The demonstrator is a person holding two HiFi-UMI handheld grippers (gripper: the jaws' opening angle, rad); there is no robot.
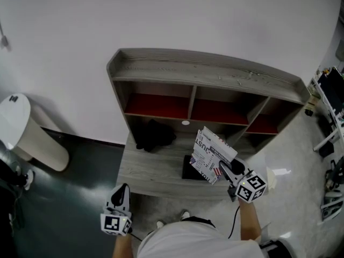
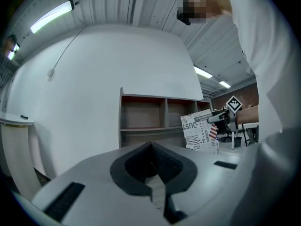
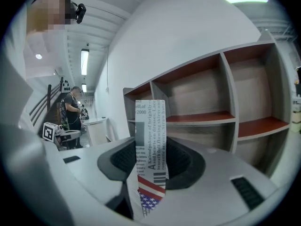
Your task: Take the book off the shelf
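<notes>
The book (image 1: 212, 155) is already out of the compartments of the shelf (image 1: 204, 69). It hangs tilted over the right front part of the lower ledge, just above a dark flat thing (image 1: 189, 168) lying there. The right gripper (image 1: 223, 168) has it: the jaws stand partly apart, closed on the book's thin edge near one corner, and the printed cover rises between the pads in the right gripper view. The left gripper (image 1: 122, 190) sits low off the ledge's left front corner, its jaws together with nothing between them.

The likely risk is the narrow grip at one corner. The book's weight could make it pivot or slide out, or let the pages fan open. A low swing could also clip the dark flat thing or the ledge's front edge.
</notes>
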